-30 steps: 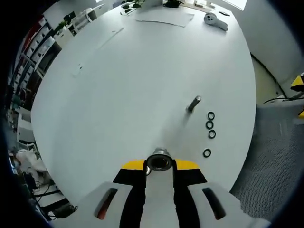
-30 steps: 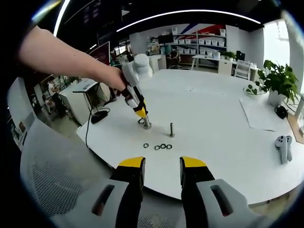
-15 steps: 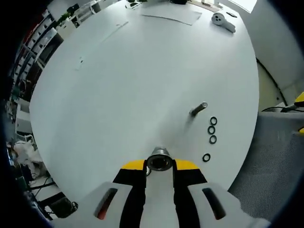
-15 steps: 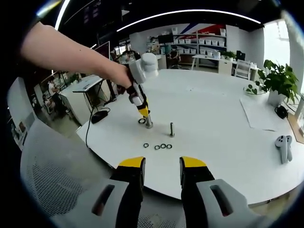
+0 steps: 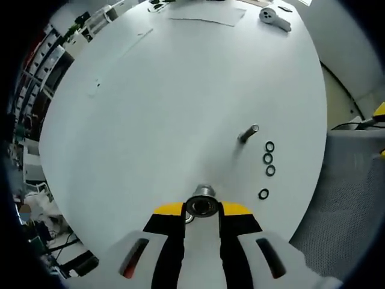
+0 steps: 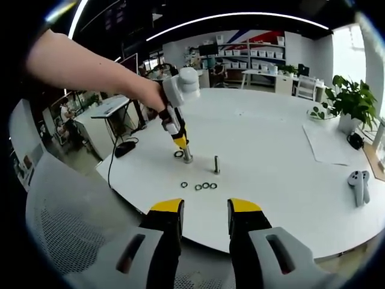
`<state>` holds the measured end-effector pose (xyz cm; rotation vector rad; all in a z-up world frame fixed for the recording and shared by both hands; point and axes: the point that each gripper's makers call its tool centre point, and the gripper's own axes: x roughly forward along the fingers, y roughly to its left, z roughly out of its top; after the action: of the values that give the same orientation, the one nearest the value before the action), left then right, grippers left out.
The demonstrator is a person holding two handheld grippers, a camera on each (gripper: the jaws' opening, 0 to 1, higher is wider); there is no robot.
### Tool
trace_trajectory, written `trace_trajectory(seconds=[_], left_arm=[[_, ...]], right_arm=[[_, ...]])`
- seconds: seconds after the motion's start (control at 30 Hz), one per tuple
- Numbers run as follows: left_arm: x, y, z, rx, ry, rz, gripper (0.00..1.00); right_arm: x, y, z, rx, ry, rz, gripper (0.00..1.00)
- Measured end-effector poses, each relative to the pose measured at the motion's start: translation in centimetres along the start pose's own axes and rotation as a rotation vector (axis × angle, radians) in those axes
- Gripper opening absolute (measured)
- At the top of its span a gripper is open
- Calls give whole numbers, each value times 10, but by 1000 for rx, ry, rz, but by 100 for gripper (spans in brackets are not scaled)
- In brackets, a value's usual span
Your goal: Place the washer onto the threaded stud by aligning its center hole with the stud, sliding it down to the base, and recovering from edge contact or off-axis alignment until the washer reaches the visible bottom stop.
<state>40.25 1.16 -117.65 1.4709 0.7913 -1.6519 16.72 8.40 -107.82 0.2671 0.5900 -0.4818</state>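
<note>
Left hand-held gripper [image 5: 202,212] is pinching a stud [image 5: 203,202] low center of frame, standing on the desk [image 5: 150,108]. Right hand-held gripper [image 6: 205,211] is spread with nothing in it, four washers [image 6: 200,186] near a second stud [image 6: 216,164] mid-frame.

White table [image 5: 150,108] with studs [image 5: 247,133], washers [image 5: 269,158].

A large round white table [image 6: 283,180] is seen in an office; white shelving [image 6: 264,48] and a potted green plant [image 6: 352,102] stand far right.
</note>
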Motion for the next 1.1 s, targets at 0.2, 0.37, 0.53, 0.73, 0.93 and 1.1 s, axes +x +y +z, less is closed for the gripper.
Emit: trace_trajectory(seconds=[0.2,0.37,0.53,0.73,0.93,1.1], left_arm=[[5,-5,-4,-28,42,-13,19],[14,-7,-1,-11,41,5,17],[25,-3,-1,66,64,29,0],[31,-3,7,31,-17,41,0],[31,10,14,14,-96,82,0],[7,11,26,-38,-201,107,0]], right_arm=[[0,0,-1,1,1,-3,32],[0,-1,-1,4,3,-6,32],[0,-1,-1,7,3,-9,32],[0,-2,-2,9,3,-13,32],[0,-2,-2,7,5,-12,32],[0,-2,-2,5,6,-10,32]])
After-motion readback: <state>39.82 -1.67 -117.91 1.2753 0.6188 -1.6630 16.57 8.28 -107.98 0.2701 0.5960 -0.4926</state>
